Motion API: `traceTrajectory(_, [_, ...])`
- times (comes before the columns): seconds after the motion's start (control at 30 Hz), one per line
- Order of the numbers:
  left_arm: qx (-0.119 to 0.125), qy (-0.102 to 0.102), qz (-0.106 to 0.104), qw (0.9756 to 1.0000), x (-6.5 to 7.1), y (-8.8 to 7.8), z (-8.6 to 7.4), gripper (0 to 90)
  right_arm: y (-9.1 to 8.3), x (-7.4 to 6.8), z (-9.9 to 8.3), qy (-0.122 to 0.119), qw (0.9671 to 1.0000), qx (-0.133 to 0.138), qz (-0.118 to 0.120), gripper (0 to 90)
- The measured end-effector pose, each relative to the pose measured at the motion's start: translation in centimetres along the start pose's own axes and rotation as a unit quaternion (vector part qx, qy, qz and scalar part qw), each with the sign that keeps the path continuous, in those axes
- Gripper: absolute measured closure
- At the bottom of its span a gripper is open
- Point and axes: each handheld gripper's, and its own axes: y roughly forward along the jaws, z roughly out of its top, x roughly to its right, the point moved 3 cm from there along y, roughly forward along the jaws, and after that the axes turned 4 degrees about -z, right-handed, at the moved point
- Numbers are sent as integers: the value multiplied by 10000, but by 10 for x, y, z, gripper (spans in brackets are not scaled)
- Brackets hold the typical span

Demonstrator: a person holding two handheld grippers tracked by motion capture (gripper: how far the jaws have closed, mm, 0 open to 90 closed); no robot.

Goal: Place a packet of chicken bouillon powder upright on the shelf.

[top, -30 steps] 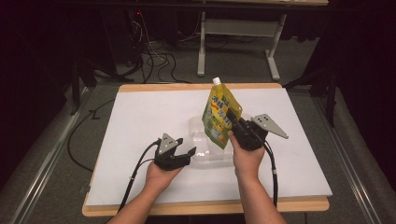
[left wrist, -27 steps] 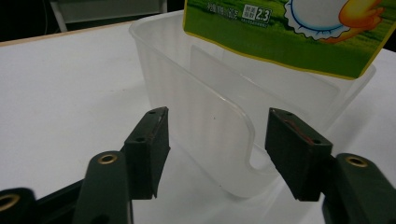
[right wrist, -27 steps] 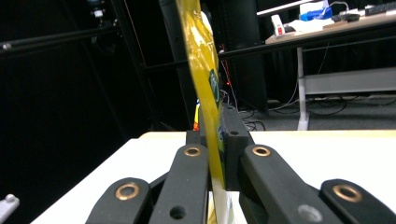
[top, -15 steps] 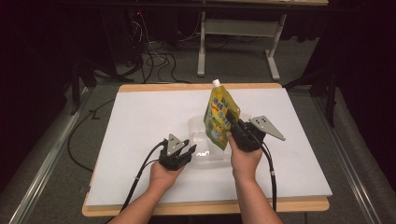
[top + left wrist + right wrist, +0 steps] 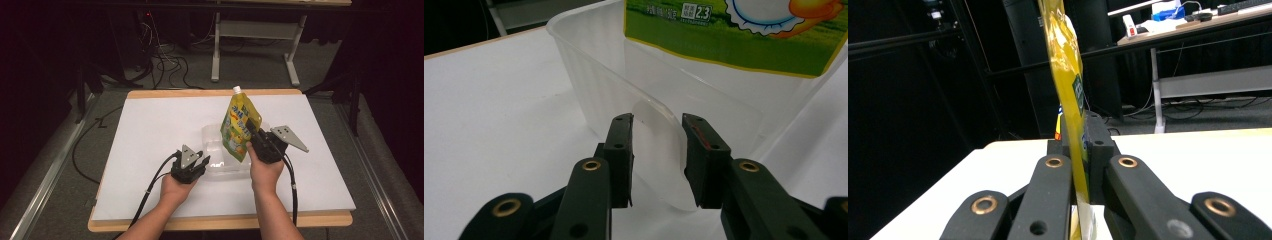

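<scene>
A yellow-green spouted drink pouch (image 5: 239, 122) stands upright over a clear plastic container (image 5: 215, 142) near the middle of the table. My right gripper (image 5: 250, 134) is shut on the pouch's right edge. In the right gripper view the pouch (image 5: 1063, 65) rises edge-on between the pinching jaws of that gripper (image 5: 1079, 130). My left gripper (image 5: 202, 161) is at the container's near left corner. In the left gripper view its jaws (image 5: 656, 122) have just been closing and now press on the container's rounded corner (image 5: 659, 150). The pouch's bottom (image 5: 724, 40) hangs over the container.
A white sheet (image 5: 150, 135) covers the wooden tabletop (image 5: 220, 220), with bare room left and right of the container. Beyond the far edge are floor cables (image 5: 165, 65) and a grey desk frame (image 5: 260, 30) in the dark.
My left gripper has shifted slightly right and forward to the container and its jaws have narrowed onto the corner. The right gripper and the pouch have stayed in place.
</scene>
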Motion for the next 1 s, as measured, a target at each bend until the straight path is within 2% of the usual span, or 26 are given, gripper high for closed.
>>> traceTrajectory(0.43, [-26,30,27,10000,1,-1,-1,686,8,-6,-7,-113,9999,-62,27,900])
traceTrajectory(0.53, [-25,19,23,10000,1,-1,-1,689,9,-6,-9,-49,10000,-39,41,900])
traceTrajectory(1.0, [-22,2,-46,10000,0,-2,-1,695,12,-12,-28,-151,9997,-137,112,900])
